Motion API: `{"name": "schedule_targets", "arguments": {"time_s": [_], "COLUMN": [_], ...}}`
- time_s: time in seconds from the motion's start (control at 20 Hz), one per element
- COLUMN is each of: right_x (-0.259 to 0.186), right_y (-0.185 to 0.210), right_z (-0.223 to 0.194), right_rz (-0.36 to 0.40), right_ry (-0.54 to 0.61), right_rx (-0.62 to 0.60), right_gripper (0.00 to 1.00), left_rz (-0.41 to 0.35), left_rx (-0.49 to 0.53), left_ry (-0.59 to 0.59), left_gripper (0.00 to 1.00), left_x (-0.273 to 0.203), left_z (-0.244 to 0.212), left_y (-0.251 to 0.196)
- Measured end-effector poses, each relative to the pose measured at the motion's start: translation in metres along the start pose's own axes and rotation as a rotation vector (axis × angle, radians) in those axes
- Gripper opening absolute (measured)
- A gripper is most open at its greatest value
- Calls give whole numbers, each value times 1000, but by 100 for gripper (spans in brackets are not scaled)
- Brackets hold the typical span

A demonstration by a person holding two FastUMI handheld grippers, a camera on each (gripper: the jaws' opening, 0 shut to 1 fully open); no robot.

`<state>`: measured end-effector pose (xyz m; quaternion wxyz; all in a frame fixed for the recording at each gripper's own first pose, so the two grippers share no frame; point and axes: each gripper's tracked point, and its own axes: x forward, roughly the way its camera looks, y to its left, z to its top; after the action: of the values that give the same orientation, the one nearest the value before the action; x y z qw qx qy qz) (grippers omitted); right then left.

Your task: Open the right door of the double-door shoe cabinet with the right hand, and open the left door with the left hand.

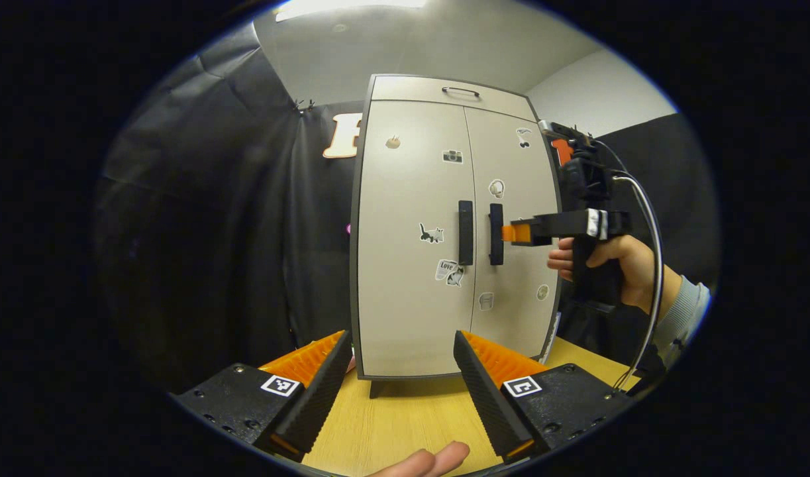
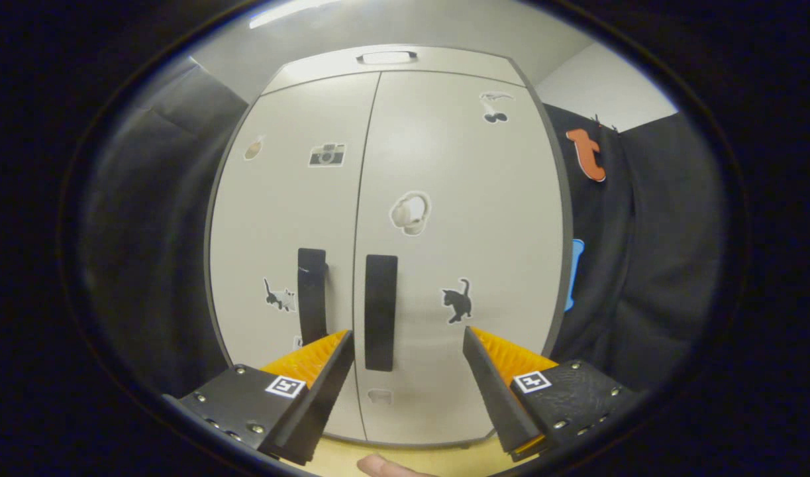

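Observation:
The pale shoe cabinet stands on the wooden table with both doors shut: left door (image 1: 405,199) (image 2: 279,212) and right door (image 1: 514,179) (image 2: 464,225). Two dark vertical handles sit side by side at the middle seam, the left handle (image 1: 465,232) (image 2: 312,295) and the right handle (image 1: 496,233) (image 2: 381,311). My right gripper (image 1: 514,232) (image 2: 406,334), held by a hand (image 1: 616,265), is open right at the right handle, which lies between its fingers near the left one. My left gripper (image 1: 402,341) hangs back from the cabinet, open and empty, facing the lower left door.
The cabinet rests on a wooden table (image 1: 405,417). A top drawer with a thin handle (image 1: 460,90) sits above the doors. Black cloth walls (image 1: 232,232) close in on both sides. A cable (image 1: 650,265) trails from the right gripper. Fingertips (image 1: 424,460) show at the bottom edge.

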<state>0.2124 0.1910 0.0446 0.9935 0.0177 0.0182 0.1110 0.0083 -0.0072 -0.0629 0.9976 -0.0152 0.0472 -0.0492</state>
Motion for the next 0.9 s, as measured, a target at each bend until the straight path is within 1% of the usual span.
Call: {"name": "schedule_targets", "arguments": {"time_s": [0.05,0.1,0.25,0.3,0.35,0.45,0.5,0.55,0.6,0.65,0.7,0.75,0.8,0.85,0.9], "right_x": [9,18,40,46,50,57,62,64,63,67,64,67,64,61,63], "right_y": [6,10,19,18,22,27,20,18,18,19,19,19,19,18,19], "right_z": [-3,-6,-5,-6,-6,-6,-9,-4,-7,-5,-7,-7,-7,-8,-9], "right_rz": [4,4,6,-8,0,11,-28,-40,-49,-52,-62,-57,-61,-53,-42], "right_ry": [13,23,-5,-11,-21,-20,-1,-14,17,26,40,44,45,61,66], "right_rx": [10,13,-22,-46,-49,-2,34,71,105,136,127,100,61,56,65], "right_gripper": [94,98,98,94,93,80,66,53,39,36,34,29,28,28,17], "left_rz": [5,6,-2,3,10,21,25,27,27,26,25,26,27,26,25], "left_rx": [3,1,-14,-18,-19,-17,-15,-17,-21,-24,-26,-28,-30,-30,-29], "left_ry": [0,4,-2,-3,-6,-15,-17,-18,-17,-14,-10,-6,-4,0,3], "left_gripper": [96,96,96,96,96,96,96,96,96,96,96,96,96,96,96], "left_x": [0,-1,-7,-8,-9,-10,-10,-9,-9,-10,-11,-12,-12,-11,-12], "left_z": [-2,-5,-8,-8,-9,-7,-6,-6,-6,-7,-8,-9,-9,-10,-9], "left_y": [3,5,10,14,17,23,25,26,27,26,26,26,25,23,22]}}
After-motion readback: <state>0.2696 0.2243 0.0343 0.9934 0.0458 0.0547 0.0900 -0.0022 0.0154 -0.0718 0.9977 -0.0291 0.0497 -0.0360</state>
